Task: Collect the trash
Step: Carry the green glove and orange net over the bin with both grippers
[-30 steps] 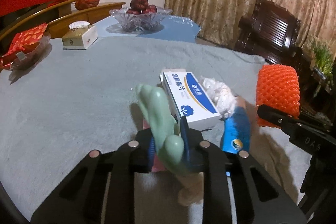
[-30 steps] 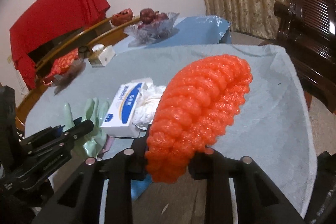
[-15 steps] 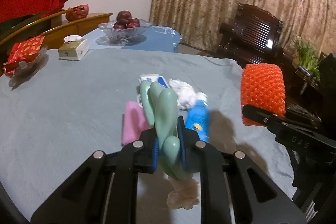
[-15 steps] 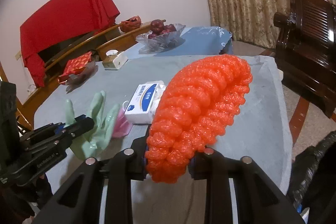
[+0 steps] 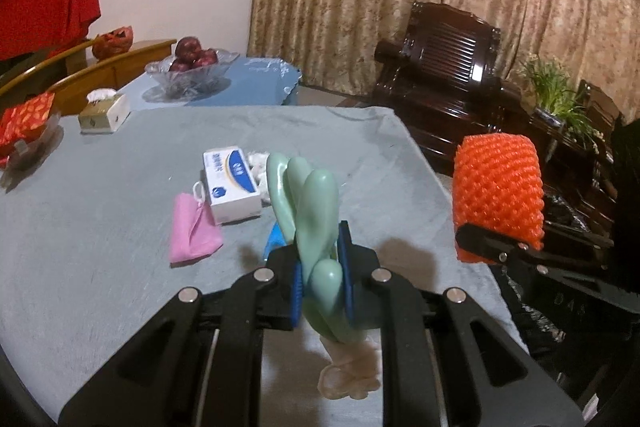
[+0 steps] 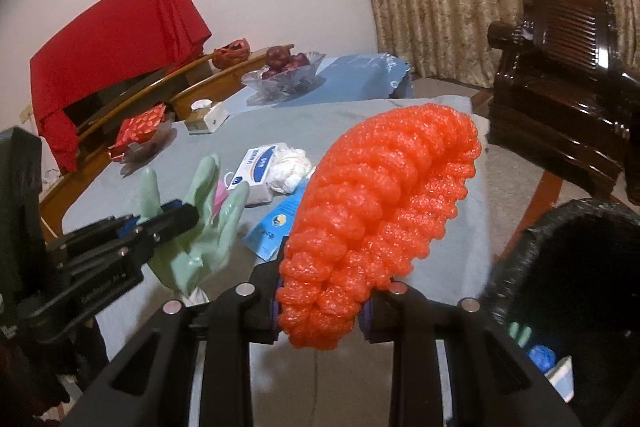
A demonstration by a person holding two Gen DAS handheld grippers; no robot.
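So we've got both tools loaded. Our left gripper (image 5: 320, 283) is clamped on the green rubber glove (image 5: 308, 211), fingers of the glove sticking up, a pale cuff dangling below the jaws. Our right gripper (image 6: 320, 311) is clamped on the orange foam net (image 6: 380, 219), which bulges well past the pads on both sides.

Risks from here, as we read it:
- Net is springy and bulky; it may catch the rim of the black-lined trash bin (image 6: 520, 267) at lower right and bounce out on release.
- Glove is slick and held mid-palm only; a swing toward the bin could let it slide out.
- Both tools sit close together, so they could collide heading for the same opening.

Left on the grey tablecloth (image 5: 100, 227): white box (image 5: 230, 183), pink pouch (image 5: 192, 231), blue packet (image 6: 276, 223), crumpled tissue (image 6: 290, 167). None near the edge.
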